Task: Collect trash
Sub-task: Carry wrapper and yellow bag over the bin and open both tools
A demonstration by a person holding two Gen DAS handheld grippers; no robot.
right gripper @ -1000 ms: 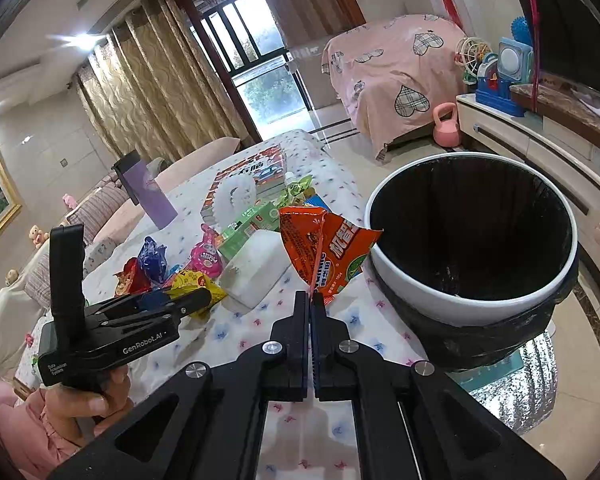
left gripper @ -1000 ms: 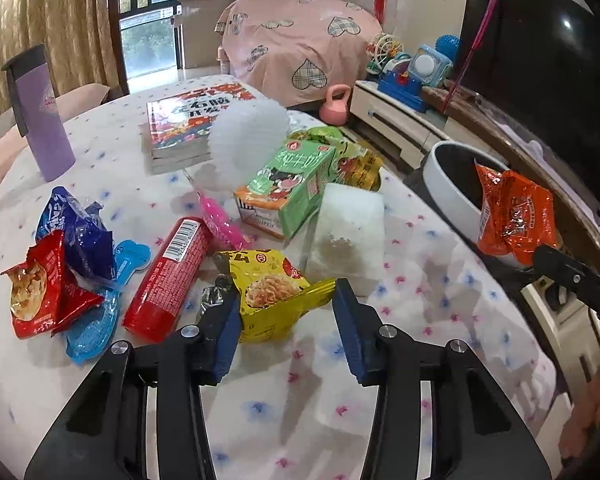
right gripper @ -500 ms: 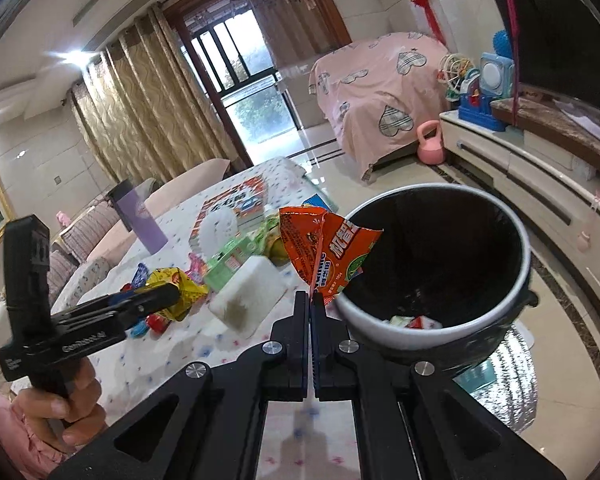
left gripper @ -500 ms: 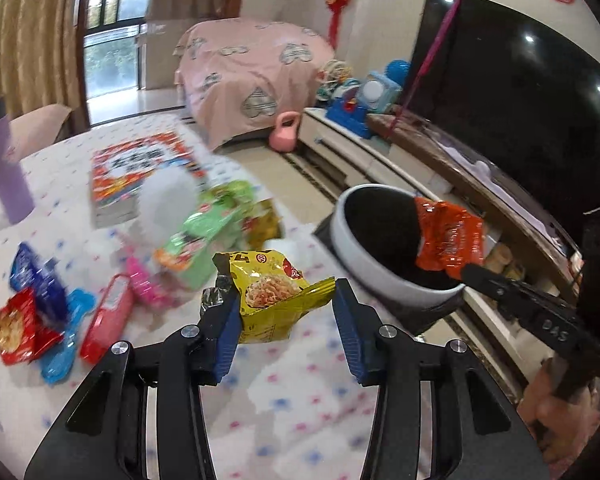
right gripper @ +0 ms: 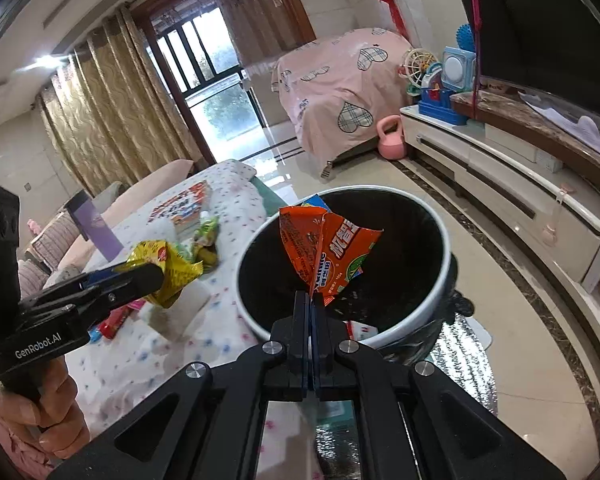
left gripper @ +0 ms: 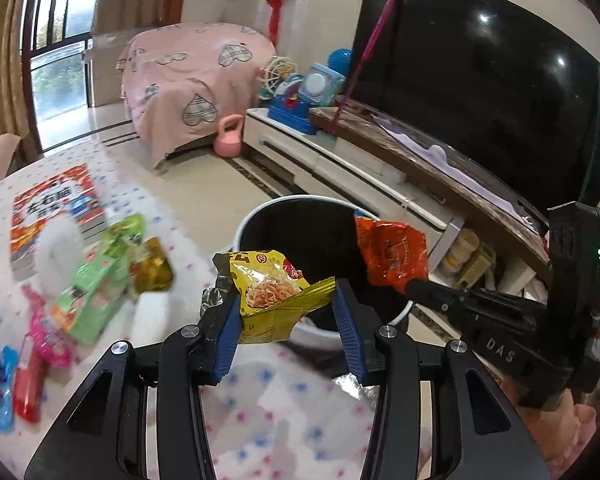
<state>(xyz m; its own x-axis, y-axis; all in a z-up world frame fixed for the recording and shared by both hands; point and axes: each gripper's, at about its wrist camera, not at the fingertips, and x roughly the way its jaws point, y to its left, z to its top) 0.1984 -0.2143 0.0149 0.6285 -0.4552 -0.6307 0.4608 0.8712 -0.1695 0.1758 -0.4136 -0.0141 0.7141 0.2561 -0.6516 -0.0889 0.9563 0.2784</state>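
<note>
My left gripper [left gripper: 286,316] is shut on a yellow snack wrapper [left gripper: 276,292] and holds it in the air at the near rim of the white trash bin [left gripper: 260,216]. My right gripper [right gripper: 311,300] is shut on an orange snack wrapper [right gripper: 324,252] and holds it over the bin's black-lined opening [right gripper: 432,220]. The orange wrapper [left gripper: 392,254] and right gripper also show in the left wrist view, and the yellow wrapper [right gripper: 168,268] in the right wrist view. Some trash lies in the bin's bottom.
On the dotted tablecloth [left gripper: 284,420] to the left lie a green carton [left gripper: 96,292], a pink wrapper [left gripper: 46,332], a red stick pack [left gripper: 28,384] and a book [left gripper: 56,204]. A TV stand [right gripper: 500,184] and a pink kettlebell [right gripper: 392,140] stand beyond the bin.
My left gripper has lifted the yellow wrapper off the table and swung right to the bin's rim. My right gripper has carried the orange wrapper from beside the bin to over its opening.
</note>
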